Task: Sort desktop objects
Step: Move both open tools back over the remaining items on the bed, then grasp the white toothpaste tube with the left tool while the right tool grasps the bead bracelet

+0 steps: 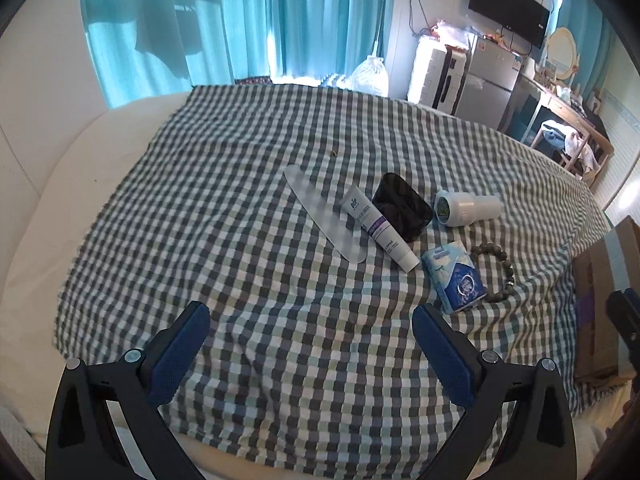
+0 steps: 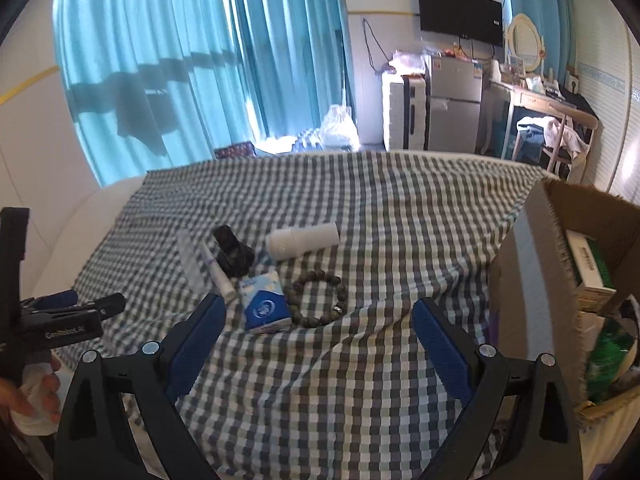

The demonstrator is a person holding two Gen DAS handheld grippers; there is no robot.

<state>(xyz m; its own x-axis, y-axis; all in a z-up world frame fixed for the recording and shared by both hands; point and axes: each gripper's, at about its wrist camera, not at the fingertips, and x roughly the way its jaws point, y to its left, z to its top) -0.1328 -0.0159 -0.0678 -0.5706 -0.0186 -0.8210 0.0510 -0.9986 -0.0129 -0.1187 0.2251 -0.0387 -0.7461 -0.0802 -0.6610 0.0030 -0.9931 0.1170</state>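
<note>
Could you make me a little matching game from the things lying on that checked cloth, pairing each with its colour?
Things:
1. tissue pack
2. bead bracelet
3. glossy case
4. tube

Colours:
A. black
B. white with a purple band
C. blue and white
D. grey-brown

Pairs: 1-C, 2-D, 3-A, 4-B

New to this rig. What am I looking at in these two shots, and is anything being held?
No robot here: a person carries two handheld two-finger tools, each with a fisheye camera looking along its fingers. One picture is from the left tool, one from the right tool. Both are open and empty, above a checked cloth. On it lie a clear strip, white tube, black case, white cylinder device, blue tissue pack and bead bracelet. A cardboard box with items stands on the right.
</note>
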